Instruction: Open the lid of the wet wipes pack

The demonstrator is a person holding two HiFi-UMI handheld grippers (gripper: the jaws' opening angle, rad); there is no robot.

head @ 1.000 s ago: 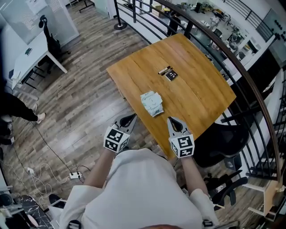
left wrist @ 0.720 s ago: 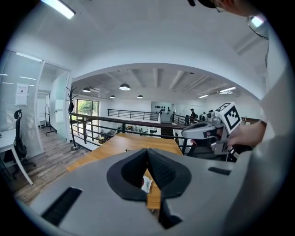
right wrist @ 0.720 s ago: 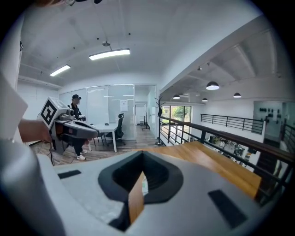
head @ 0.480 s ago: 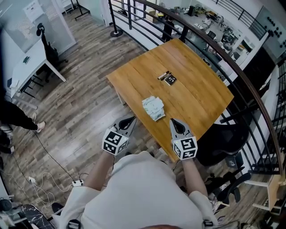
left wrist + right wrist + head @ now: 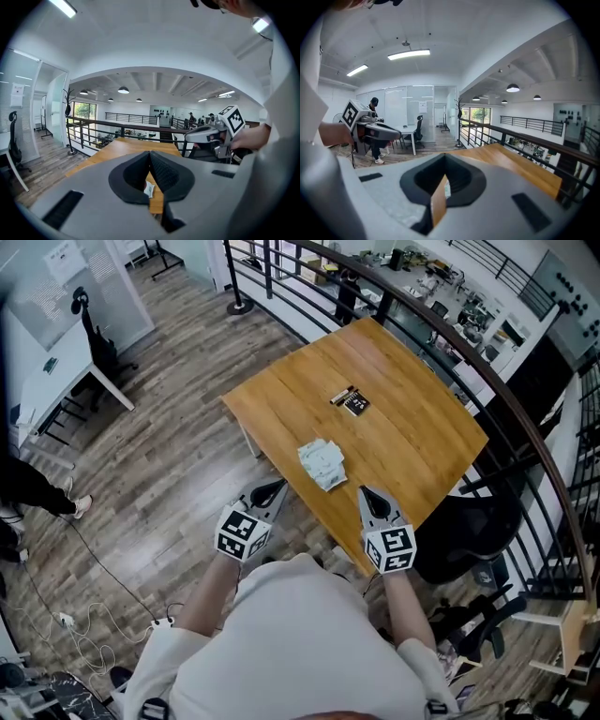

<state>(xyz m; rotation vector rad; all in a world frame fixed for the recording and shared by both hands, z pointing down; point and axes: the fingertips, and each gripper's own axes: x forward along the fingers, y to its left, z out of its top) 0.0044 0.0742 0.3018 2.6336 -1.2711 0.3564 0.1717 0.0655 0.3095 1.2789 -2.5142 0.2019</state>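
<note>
In the middle of the head view I see the table point(image 5: 412, 427) as smooth, warm wood with a soft sheen. The wet wipes pack point(image 5: 322, 463) looks like pale, crinkled plastic film. At left, the floor point(image 5: 159, 465) is matt grey-brown planking. The left gripper point(image 5: 275, 487) and right gripper point(image 5: 367, 493) have matt grey plastic shells and black ribbed pads point(image 5: 164, 171).

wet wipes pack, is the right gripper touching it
Apart. The head view shows a strip of bare table between the wet wipes pack and the right gripper, whose jaws are shut and empty.
</note>
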